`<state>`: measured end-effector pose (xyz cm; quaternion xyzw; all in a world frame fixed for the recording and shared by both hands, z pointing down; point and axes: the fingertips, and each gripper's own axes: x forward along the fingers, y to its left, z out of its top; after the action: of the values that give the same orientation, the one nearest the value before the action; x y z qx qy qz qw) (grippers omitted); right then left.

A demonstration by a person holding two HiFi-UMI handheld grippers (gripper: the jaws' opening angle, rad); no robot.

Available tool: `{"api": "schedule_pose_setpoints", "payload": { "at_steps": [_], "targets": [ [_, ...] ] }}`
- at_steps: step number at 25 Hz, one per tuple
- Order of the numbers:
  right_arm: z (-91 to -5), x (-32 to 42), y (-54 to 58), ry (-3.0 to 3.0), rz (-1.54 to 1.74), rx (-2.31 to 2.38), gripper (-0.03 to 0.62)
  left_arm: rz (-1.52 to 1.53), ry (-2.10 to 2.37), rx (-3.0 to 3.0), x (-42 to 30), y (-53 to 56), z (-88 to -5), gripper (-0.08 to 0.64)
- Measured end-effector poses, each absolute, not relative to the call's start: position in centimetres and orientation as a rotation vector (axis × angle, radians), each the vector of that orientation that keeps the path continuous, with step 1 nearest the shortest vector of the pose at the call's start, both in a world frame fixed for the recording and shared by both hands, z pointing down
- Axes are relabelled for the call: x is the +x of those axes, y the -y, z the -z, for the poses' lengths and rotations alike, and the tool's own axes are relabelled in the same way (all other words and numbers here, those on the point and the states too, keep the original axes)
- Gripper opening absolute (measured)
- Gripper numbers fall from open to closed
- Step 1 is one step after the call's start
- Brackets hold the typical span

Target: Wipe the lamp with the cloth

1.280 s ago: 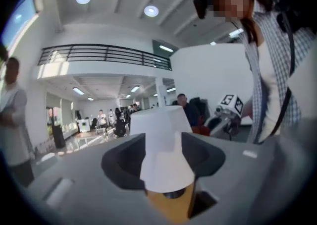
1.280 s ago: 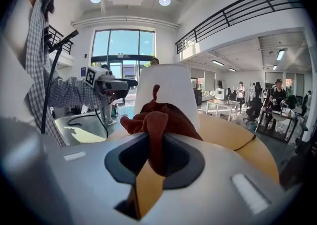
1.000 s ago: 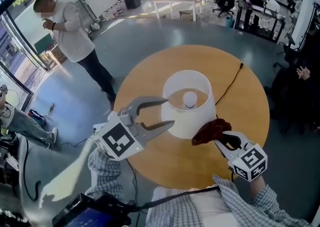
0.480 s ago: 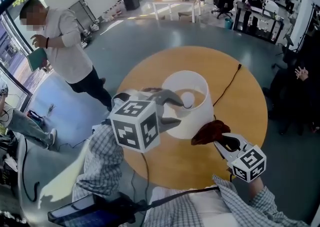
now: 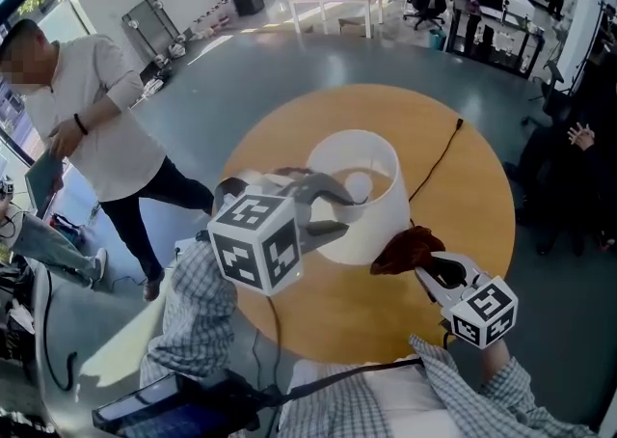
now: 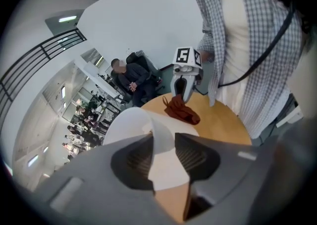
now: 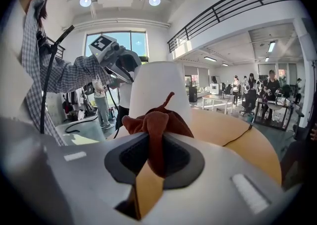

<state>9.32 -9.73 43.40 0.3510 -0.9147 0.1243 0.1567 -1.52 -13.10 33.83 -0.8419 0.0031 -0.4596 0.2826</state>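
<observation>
The lamp (image 5: 374,232) is a white drum shade with a bulb inside, standing on a round wooden table (image 5: 463,195). My left gripper (image 5: 339,212) reaches down over the shade's near-left rim. One jaw is inside the shade and one outside. In the left gripper view the thin white wall of the lamp (image 6: 129,125) runs between the jaws of the left gripper (image 6: 163,140), which are closing with a gap still showing. My right gripper (image 5: 427,269) is shut on a dark red cloth (image 5: 407,248) beside the shade's right side. The cloth (image 7: 156,122) bunches in front of the lamp (image 7: 158,85).
A black cord (image 5: 439,161) trails from the lamp across the table to its far right edge. A person in a white shirt (image 5: 96,127) stands on the floor at the left. Another person (image 5: 578,156) sits at the right. Desks and chairs fill the back.
My left gripper has rolled and dropped onto the shade's rim, and its jaws have narrowed. The right gripper and cloth stayed put. The standing person has walked nearer on the left.
</observation>
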Motion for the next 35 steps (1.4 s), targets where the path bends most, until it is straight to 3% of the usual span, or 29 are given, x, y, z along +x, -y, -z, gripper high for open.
{"api": "schedule_pose_setpoints", "payload": {
  "at_steps": [18, 24, 35],
  "targets": [
    [-40.6, 11.5, 18.0, 2.668, -0.494, 1.226, 0.066, 0.961, -0.302, -2.586, -7.5, 20.8, -31.6, 0.134],
    [-43.9, 7.5, 20.2, 2.685, -0.536, 1.130, 0.066, 0.885, -0.403, -2.668, -9.6, 22.8, -32.3, 0.138],
    [-46.0, -3.7, 24.5, 2.766, -0.285, 0.903, 0.066, 0.815, -0.479, -2.771, -10.6, 25.1, -32.1, 0.144]
  ]
}}
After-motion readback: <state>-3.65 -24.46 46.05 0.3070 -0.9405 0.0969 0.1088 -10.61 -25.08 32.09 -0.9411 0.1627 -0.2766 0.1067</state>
